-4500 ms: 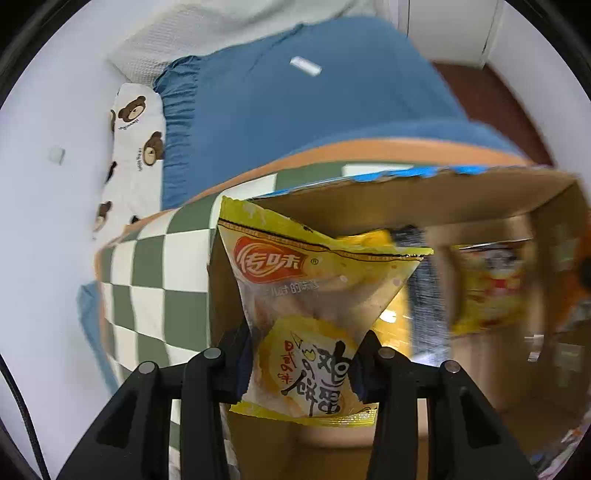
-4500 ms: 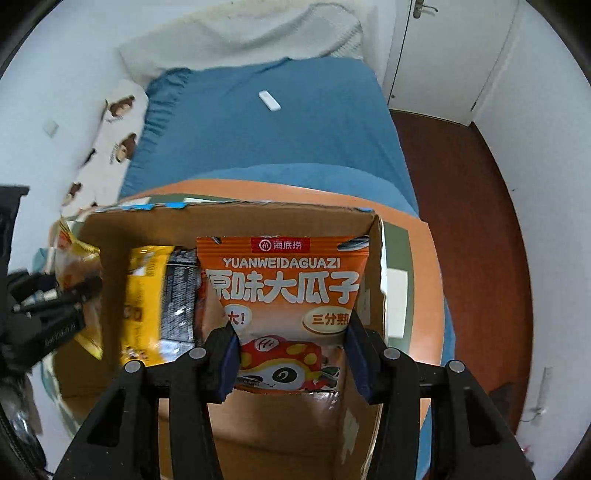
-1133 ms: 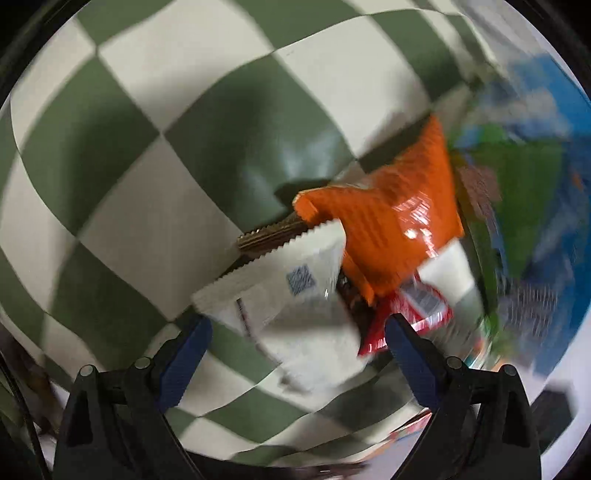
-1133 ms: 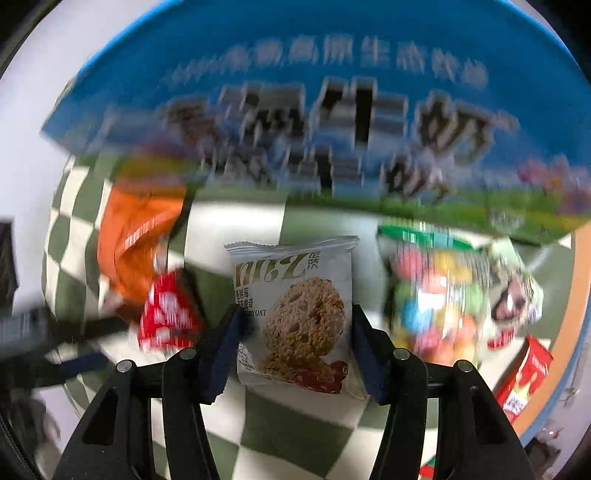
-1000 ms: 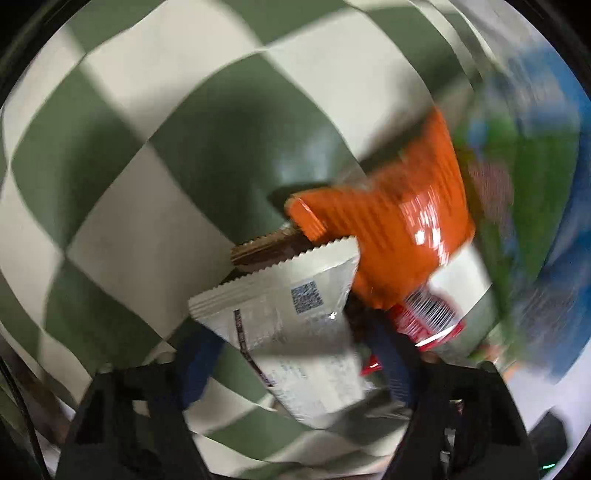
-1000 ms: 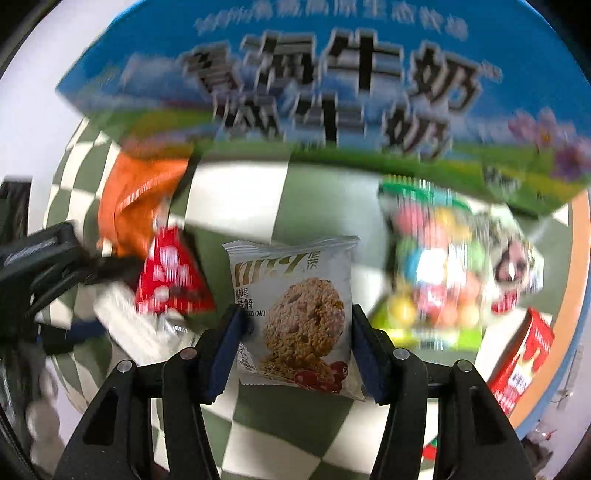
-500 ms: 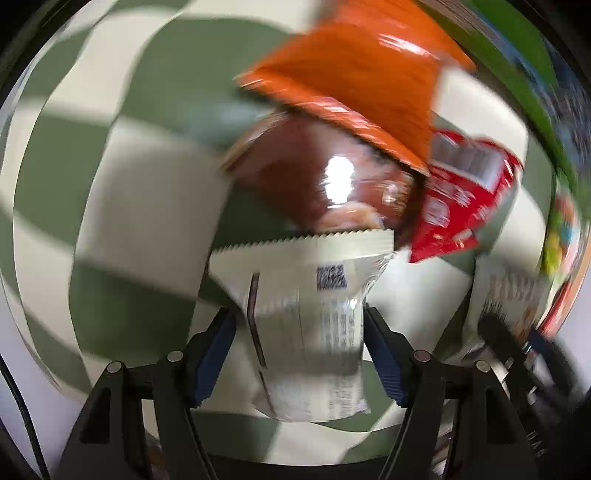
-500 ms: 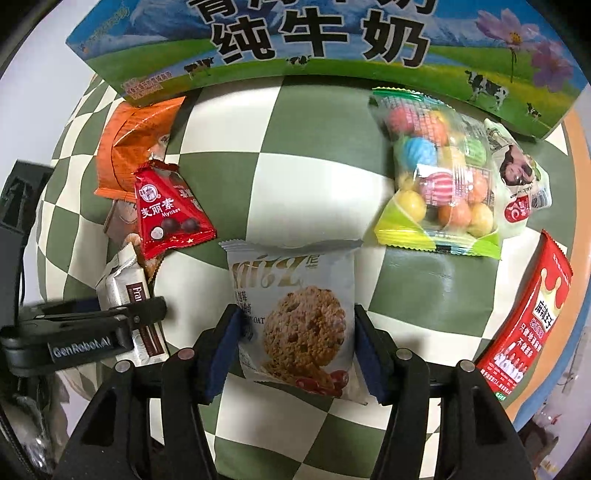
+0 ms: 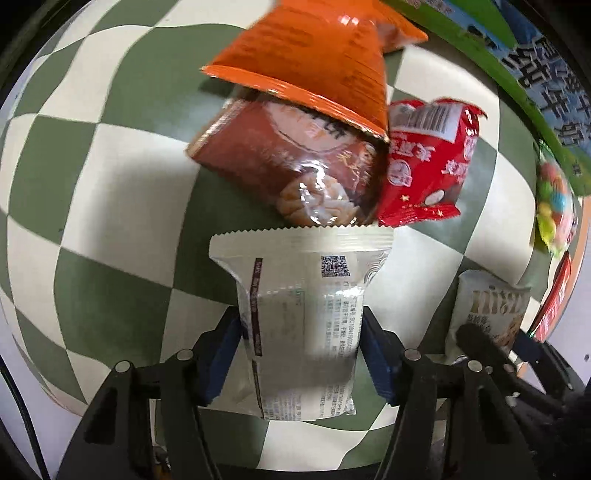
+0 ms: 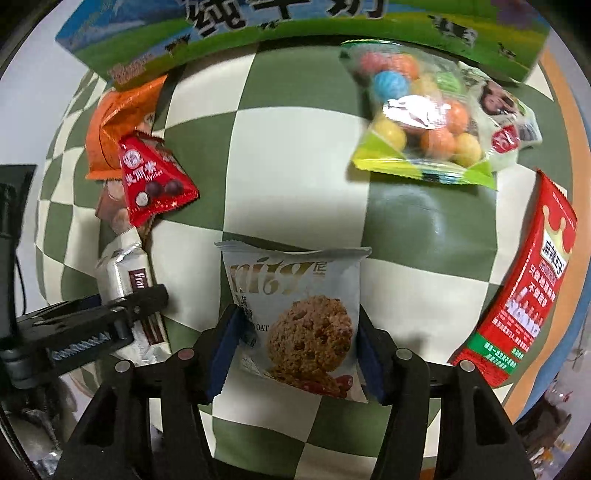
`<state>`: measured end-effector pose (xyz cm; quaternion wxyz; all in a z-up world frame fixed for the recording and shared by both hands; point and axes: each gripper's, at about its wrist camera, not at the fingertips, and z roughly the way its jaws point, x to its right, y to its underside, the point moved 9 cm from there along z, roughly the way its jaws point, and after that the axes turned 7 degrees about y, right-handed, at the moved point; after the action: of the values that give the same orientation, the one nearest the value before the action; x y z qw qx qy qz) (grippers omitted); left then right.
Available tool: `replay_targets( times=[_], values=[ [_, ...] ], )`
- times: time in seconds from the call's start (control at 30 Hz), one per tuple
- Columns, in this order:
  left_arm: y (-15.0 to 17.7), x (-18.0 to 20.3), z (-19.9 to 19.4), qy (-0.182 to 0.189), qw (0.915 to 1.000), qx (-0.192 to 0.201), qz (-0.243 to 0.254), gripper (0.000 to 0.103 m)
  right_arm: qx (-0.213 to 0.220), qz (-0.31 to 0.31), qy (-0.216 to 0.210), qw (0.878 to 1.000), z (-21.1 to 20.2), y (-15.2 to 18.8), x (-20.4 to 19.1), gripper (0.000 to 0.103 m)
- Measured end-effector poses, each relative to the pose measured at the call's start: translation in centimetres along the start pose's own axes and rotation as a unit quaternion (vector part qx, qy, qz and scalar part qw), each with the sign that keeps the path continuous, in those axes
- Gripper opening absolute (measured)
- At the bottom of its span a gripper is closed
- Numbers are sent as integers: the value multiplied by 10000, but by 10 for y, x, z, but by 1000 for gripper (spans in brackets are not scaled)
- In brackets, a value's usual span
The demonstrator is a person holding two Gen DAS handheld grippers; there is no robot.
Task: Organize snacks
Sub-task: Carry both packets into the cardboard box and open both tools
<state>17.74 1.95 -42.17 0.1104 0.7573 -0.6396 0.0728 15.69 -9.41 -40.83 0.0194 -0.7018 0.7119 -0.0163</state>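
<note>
My left gripper (image 9: 301, 354) is shut on a white snack packet (image 9: 301, 314), back side up, held over the checked tablecloth (image 9: 110, 166). The same packet shows in the right wrist view (image 10: 127, 280). My right gripper (image 10: 293, 343) is shut on a grey oat-cookie packet (image 10: 295, 314), also seen in the left wrist view (image 9: 487, 314). Beyond the white packet lie a brown pastry packet (image 9: 295, 166), an orange packet (image 9: 317, 62) and a red chocolate packet (image 9: 424, 166).
A blue and green milk carton box (image 10: 295, 33) stands along the far edge. A bag of coloured balls (image 10: 417, 114), a white sachet (image 10: 509, 125) and a red milk carton (image 10: 524, 295) lie to the right. The table's orange rim (image 10: 565, 92) curves at the right.
Both grippers dropped their earlier bags at the cardboard box, came down to the table, and closed on the white packet and the oat-cookie packet. In the last half second both lifted slightly.
</note>
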Motion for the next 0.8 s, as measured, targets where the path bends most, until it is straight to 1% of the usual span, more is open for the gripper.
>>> replay_targets(
  times=[0.07,0.1,0.2,0.23,0.27,0.33,0.43,0.47,0.53,0.6,0.63,0.7,0.73,0.77,0.8],
  values=[
    [5,-3,-7,-203,9997,132,103,57,-4,-107,91,9999,3,0,-2,62],
    [6,-1,-12,-268,9992,230,192,57,27,-94,97,9999,2,1,-1,59],
    [8,10,-35,-306,9976,431,438,57,187,-45,-15,9998,-8,3,-5,51],
    [9,15,-45,-274,9970,494,533,57,225,-43,-57,9997,-11,3,-9,50],
    [8,26,-56,-258,9958,574,666,57,266,-37,-103,9996,-17,4,-8,46],
    [-2,27,-78,-210,9933,723,874,57,379,-19,-253,9990,-32,6,-9,43],
    [-3,52,-111,28,9900,917,1071,57,539,-7,-486,9974,-57,5,-10,38],
    [-15,66,-127,152,9888,977,1115,57,602,-10,-551,9967,-66,2,-10,37],
    [-23,82,-151,293,9856,1118,1232,57,739,14,-705,9948,-86,-7,-9,37],
    [-33,98,-168,412,9814,1265,1386,57,908,49,-830,9924,-110,-18,-3,37],
    [-49,109,-174,384,9803,1307,1428,57,1027,-2,-844,9911,-120,-24,-3,37],
    [-56,112,-172,302,9791,1331,1507,57,1068,-56,-860,9905,-125,-30,3,38],
    [-58,111,-168,266,9798,1287,1506,57,963,-25,-923,9911,-122,-32,4,38],
    [-57,107,-161,242,9815,1203,1472,57,812,51,-986,9918,-114,-33,5,42],
    [-55,101,-152,234,9832,1098,1442,57,698,74,-986,9927,-106,-33,5,55]
  ],
)
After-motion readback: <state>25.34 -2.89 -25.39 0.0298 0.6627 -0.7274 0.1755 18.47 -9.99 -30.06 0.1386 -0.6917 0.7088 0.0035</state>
